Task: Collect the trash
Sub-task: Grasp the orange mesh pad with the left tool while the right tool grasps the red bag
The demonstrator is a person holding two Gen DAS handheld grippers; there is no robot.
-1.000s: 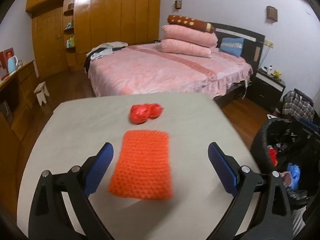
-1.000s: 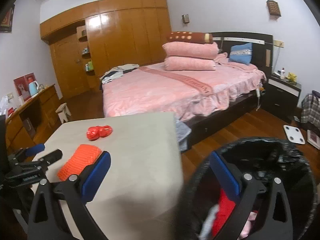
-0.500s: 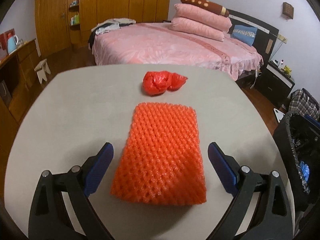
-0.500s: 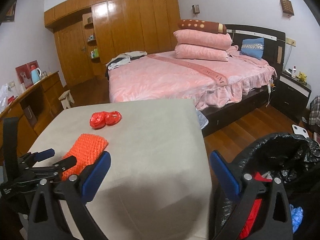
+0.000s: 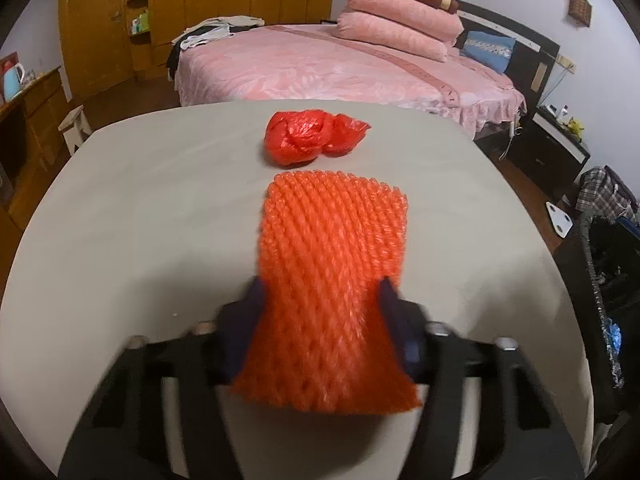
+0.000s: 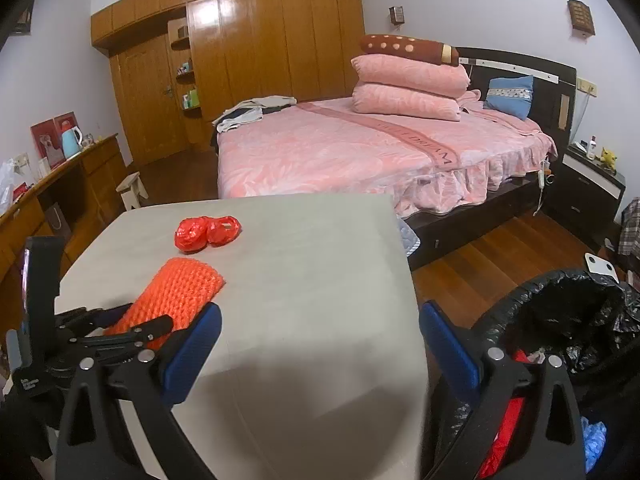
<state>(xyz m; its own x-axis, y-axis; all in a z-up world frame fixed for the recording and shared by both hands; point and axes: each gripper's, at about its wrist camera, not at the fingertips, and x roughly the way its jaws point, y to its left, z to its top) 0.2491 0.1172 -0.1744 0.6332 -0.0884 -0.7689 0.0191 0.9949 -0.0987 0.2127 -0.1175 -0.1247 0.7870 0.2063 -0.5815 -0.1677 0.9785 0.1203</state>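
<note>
1. Where the near end of the orange foam net [image 5: 332,280] is pinched from both sides, the left tongs [image 5: 322,316] are seen narrowed onto it, their blue pads pressed into its flanks.
2. The net is laid on the grey surface [image 5: 140,220], and its long axis is run straight ahead from the left tongs, so that its far end is pointed at the red plastic bag [image 5: 312,136].
3. The red bag is found just beyond the net's far end, apart from it by a narrow strip of bare surface.
4. The black-lined trash bin [image 6: 560,320] is placed off the surface's right edge, on the floor to the right of the net; the coming move is judged to be a lift and a carry rightward over that edge.
5. The right tongs [image 6: 320,344] are held wide and empty, to the right of the net and beside the bin, while the net is already taken by the left.
6. From the right wrist view the bin's open mouth and the trash inside are shown, and the left tongs [image 6: 132,322] are seen from the side on the net [image 6: 176,296]; from the left wrist view only the bin's rim [image 5: 592,264] is caught, but the squeeze on the net's flanks is made plain.
</note>
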